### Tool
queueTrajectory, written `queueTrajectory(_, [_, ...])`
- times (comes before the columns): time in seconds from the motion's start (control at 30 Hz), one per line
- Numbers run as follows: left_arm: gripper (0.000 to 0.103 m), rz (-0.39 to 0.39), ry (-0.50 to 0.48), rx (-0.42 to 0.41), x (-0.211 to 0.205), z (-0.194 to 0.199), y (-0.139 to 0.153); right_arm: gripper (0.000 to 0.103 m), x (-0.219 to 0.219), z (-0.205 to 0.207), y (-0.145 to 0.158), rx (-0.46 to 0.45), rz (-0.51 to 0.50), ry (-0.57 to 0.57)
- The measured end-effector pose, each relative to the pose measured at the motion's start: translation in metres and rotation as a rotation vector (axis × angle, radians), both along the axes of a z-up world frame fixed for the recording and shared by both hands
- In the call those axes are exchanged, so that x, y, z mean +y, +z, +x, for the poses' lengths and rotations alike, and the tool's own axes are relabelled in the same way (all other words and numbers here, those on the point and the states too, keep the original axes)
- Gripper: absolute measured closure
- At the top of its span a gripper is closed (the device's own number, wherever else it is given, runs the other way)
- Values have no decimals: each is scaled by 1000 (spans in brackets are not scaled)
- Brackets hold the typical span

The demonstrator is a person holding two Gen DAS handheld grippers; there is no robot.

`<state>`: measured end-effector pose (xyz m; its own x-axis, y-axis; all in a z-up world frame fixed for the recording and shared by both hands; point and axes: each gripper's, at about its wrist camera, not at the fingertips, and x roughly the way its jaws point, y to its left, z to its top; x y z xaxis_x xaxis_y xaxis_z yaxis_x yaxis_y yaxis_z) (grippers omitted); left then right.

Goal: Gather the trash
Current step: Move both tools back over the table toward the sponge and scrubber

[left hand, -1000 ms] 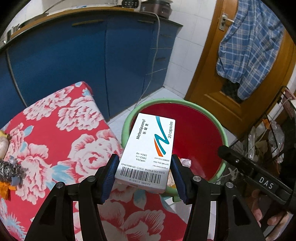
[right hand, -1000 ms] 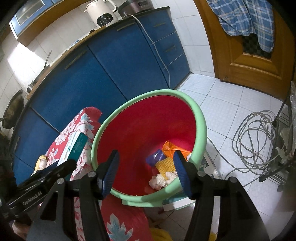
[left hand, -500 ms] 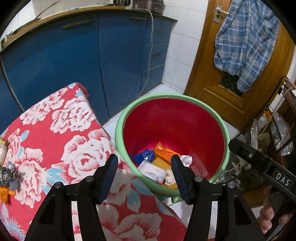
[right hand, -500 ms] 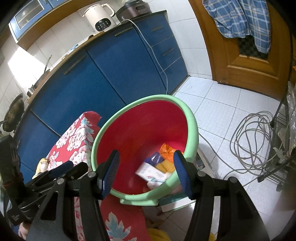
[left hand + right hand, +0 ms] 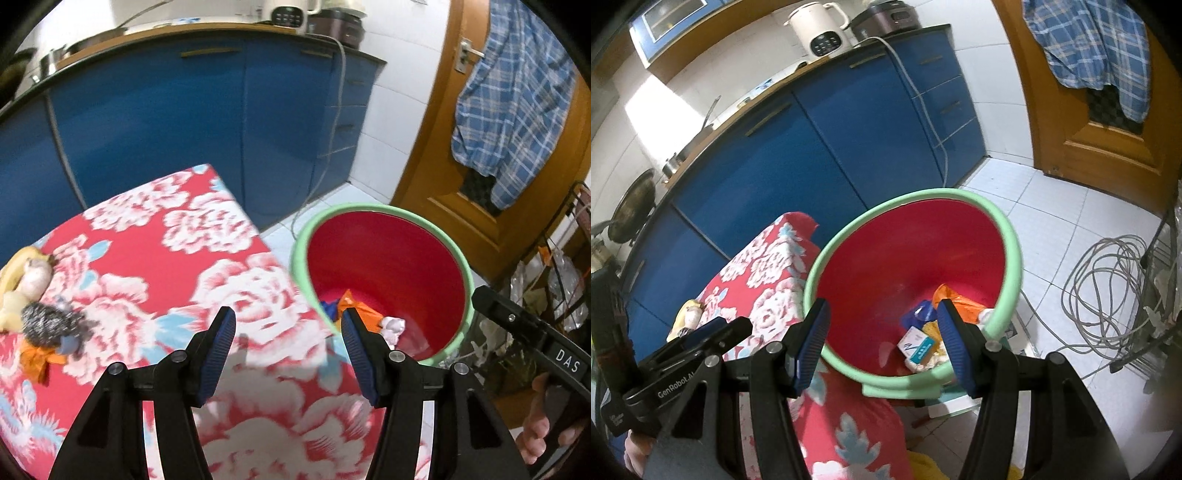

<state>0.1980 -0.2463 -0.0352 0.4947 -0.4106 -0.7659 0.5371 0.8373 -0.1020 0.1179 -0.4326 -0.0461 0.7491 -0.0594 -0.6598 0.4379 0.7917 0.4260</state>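
**Both grippers empty, box sitting in the bin**

Left gripper (image 5: pixel 288 343) has its fingers spread wide with nothing between them, over the floral counter (image 5: pixel 177 258). Right gripper (image 5: pixel 882 343) is spread and empty too, hanging over the red bin (image 5: pixel 905 258). Only the right view shows the white medicine box (image 5: pixel 918 345) lying at the bin's bottom, lower middle of frame, beside the orange wrapper (image 5: pixel 955 299). Only the left view shows the steel scrubber (image 5: pixel 51 325) at the counter's left edge.
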Motion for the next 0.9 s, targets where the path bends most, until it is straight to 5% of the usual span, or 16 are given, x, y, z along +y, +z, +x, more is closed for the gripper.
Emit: queueTrajectory(0.9, [42,18,343,-81,155,54,34,41,86,52,20,-10,-32,172])
